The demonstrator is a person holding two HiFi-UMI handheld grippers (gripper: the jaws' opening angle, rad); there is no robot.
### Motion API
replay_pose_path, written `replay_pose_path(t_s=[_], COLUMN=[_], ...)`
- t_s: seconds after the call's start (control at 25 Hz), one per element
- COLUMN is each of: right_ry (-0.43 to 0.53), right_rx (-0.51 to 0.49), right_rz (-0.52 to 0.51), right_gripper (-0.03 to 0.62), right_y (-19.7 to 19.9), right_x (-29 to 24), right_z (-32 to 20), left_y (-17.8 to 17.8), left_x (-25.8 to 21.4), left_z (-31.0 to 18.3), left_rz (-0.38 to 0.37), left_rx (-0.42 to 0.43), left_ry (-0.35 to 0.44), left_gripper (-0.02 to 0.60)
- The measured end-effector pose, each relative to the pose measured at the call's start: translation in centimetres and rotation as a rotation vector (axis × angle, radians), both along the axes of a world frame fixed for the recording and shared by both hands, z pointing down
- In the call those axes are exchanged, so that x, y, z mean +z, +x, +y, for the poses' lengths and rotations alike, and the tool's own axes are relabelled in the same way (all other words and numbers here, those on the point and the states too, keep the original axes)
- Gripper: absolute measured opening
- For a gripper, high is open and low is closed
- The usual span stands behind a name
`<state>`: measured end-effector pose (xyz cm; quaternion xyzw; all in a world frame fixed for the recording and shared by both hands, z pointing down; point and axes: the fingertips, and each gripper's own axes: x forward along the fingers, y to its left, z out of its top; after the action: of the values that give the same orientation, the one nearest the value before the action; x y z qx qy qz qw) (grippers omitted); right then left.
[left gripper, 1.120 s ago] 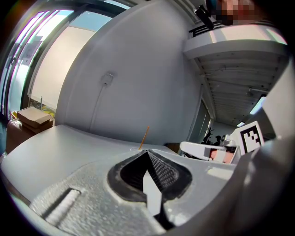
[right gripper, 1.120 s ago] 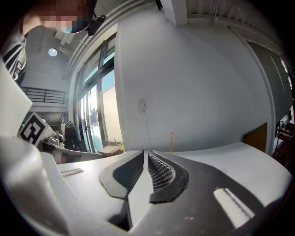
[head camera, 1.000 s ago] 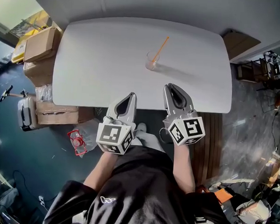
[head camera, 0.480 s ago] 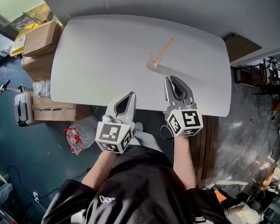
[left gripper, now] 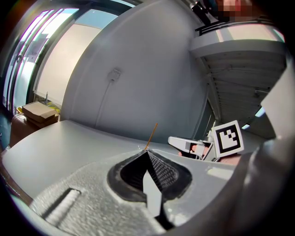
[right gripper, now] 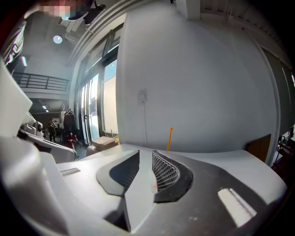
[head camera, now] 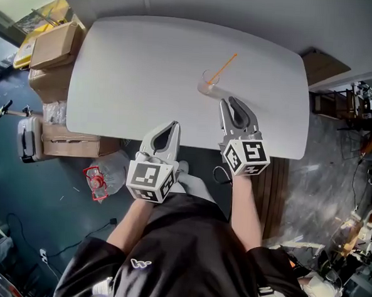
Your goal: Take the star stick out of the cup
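A clear cup (head camera: pixel 209 84) stands right of the middle of the white table (head camera: pixel 134 72). A thin orange stick (head camera: pixel 224 65) leans out of it toward the far right. My right gripper (head camera: pixel 232 104) hovers over the table's near edge, just short of the cup. Its jaws have just been opening and stand apart with nothing between them. In the right gripper view the stick (right gripper: pixel 169 139) rises beyond the right gripper (right gripper: pixel 146 154); the cup is hidden there. My left gripper (head camera: pixel 175 125) waits shut at the near edge, empty, with the stick (left gripper: pixel 152 134) ahead of the left gripper (left gripper: pixel 147 152).
Cardboard boxes (head camera: pixel 49 50) stack up left of the table, and another box (head camera: pixel 70 146) lies by its near left corner. A red object (head camera: pixel 95 182) lies on the dark floor. A brown board (head camera: pixel 321 65) stands at the far right corner.
My right gripper has moved forward over the table edge toward the cup, and its jaws stand wider apart. The left gripper has stayed where it was.
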<state>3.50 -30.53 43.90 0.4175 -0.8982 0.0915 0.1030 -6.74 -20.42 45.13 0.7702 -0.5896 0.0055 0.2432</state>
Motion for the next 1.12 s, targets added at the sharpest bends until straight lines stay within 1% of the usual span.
replay_pose_path(t_s=[0.24,0.4,0.84,1.12], right_ry=[0.002,0.007,0.006,0.008], right_rx=[0.004,0.012,0.022,0.023], right_rz=[0.001,0.022,0.01,0.024], right_gripper=[0.103,0.106,0.11,0.11], right_y=[0.1,0.1,-1.0,-1.2], right_x=[0.6,1.0,2.6,3.5], right_z=[-1.7,-3.0,-5.8,-7.9], left_y=[-0.3,-0.7,-2.4,-2.5], left_x=[0.5,0.9,1.5,1.9], left_z=[-0.3,-0.4,-0.8,-1.1], left_rz=[-0.006,-0.005,-0.021,-0.024], left_rx=[-0.012,-0.026,-0.067,-0.077], left_ry=[-0.013,-0.019,-0.039,-0.053], left_gripper=[0.002,0.002,0.002,0.002])
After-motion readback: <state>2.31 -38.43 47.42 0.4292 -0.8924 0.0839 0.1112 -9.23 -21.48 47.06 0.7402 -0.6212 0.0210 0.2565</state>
